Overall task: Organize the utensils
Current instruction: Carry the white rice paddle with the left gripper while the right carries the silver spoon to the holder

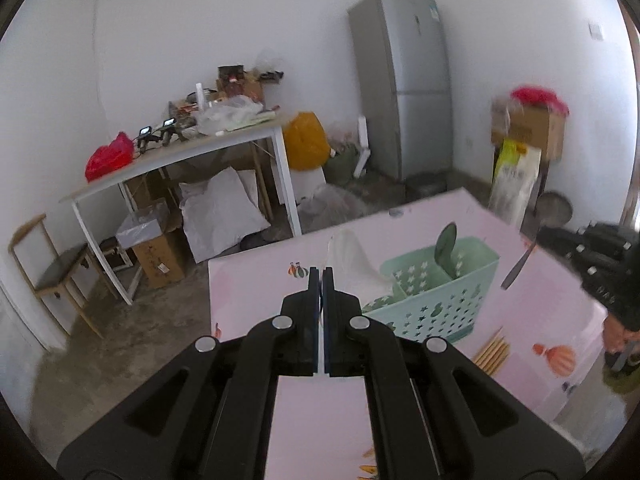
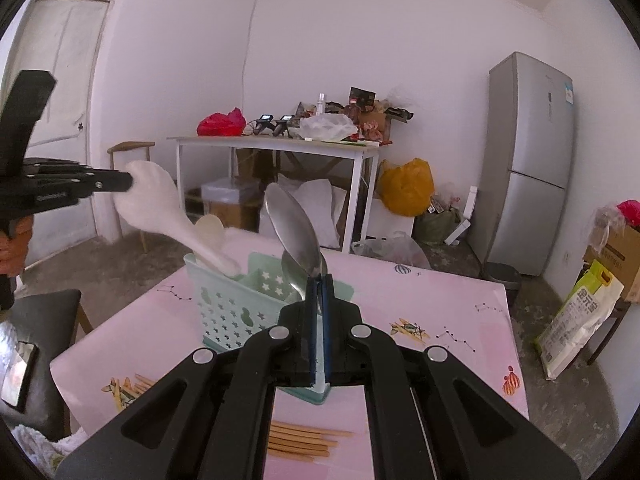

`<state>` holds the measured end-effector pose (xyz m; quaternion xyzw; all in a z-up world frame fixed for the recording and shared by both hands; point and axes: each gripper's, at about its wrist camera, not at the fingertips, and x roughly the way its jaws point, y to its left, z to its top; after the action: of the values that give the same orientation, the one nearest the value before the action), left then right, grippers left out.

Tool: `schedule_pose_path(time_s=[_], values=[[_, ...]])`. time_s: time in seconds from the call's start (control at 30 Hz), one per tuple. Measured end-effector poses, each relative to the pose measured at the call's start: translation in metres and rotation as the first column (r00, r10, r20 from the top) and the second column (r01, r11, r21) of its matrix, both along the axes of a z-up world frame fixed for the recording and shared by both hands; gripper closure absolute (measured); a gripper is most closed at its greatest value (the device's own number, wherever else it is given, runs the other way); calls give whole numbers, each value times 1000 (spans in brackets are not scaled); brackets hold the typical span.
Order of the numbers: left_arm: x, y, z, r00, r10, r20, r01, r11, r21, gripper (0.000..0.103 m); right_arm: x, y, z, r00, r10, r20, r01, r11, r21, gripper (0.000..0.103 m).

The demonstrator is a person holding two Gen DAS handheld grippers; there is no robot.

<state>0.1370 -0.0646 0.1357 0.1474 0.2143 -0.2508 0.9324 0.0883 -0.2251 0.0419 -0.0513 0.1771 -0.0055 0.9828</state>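
A mint green perforated basket (image 1: 432, 300) (image 2: 224, 312) stands on the pink table (image 1: 260, 300) (image 2: 440, 320). My left gripper (image 1: 321, 272) is shut on a white plastic rice paddle (image 1: 352, 264) (image 2: 160, 208), whose other end dips into the basket's left compartment. My right gripper (image 2: 319, 280) is shut on a metal spoon (image 2: 296, 236), held over the basket with its bowl up; it shows as a dark blade in the left wrist view (image 1: 518, 268). A dark green spoon (image 1: 446, 244) and a cream spoon (image 2: 212, 228) stand in the basket. Wooden chopsticks (image 2: 304, 438) (image 1: 492, 350) lie on the table.
Beyond the table are a cluttered white desk (image 2: 280, 144), a grey fridge (image 2: 528, 160), bags and boxes on the floor, and a chair (image 1: 52, 272). A phone (image 2: 18, 372) lies on a dark seat at the left.
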Motion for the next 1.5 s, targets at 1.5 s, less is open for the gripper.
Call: schedule_pose_path(time_s=[1.5], values=[[7, 56, -87, 970, 23, -242, -113, 924, -364, 69, 32, -40, 47, 991, 50, 125, -81, 962, 259, 101]])
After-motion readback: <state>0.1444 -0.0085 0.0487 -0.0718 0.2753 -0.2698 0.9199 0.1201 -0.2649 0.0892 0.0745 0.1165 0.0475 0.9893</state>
